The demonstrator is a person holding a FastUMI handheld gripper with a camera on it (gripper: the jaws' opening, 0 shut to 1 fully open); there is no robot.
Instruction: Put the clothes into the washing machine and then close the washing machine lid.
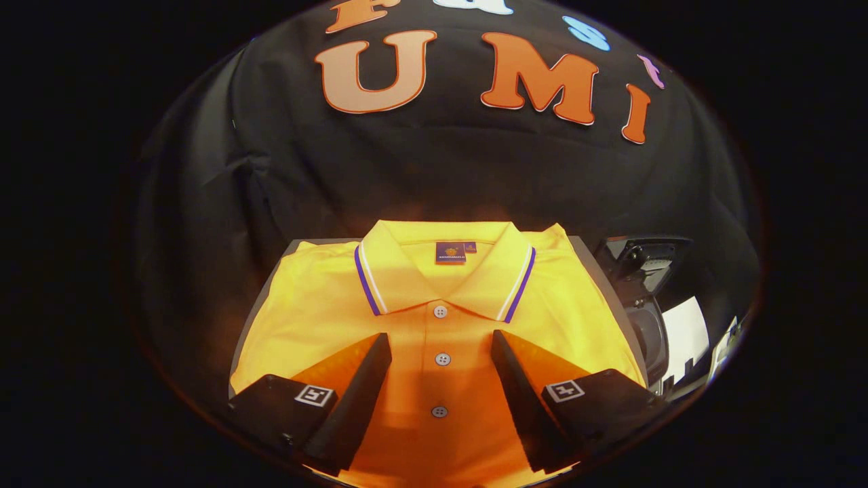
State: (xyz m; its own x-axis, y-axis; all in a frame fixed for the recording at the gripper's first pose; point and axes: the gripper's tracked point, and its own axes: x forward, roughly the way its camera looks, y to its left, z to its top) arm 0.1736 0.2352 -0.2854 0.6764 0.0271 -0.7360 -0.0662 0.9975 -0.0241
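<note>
A folded yellow polo shirt (434, 298) lies flat on a grey table (597, 264), collar away from me, its collar edged in purple and white and three buttons running down the placket. My gripper (441, 342) hovers over the shirt's chest with its fingers (369, 379) spread wide, one on each side of the button row. Nothing is held between them. To the right of the table, past the shirt, a dark machine (641, 285) with a raised lid and a rounded grey body is partly seen.
Black cloth walls the booth behind the table. A white sheet or panel (685, 339) shows at the far right beside the machine. The table's right edge runs close to the machine.
</note>
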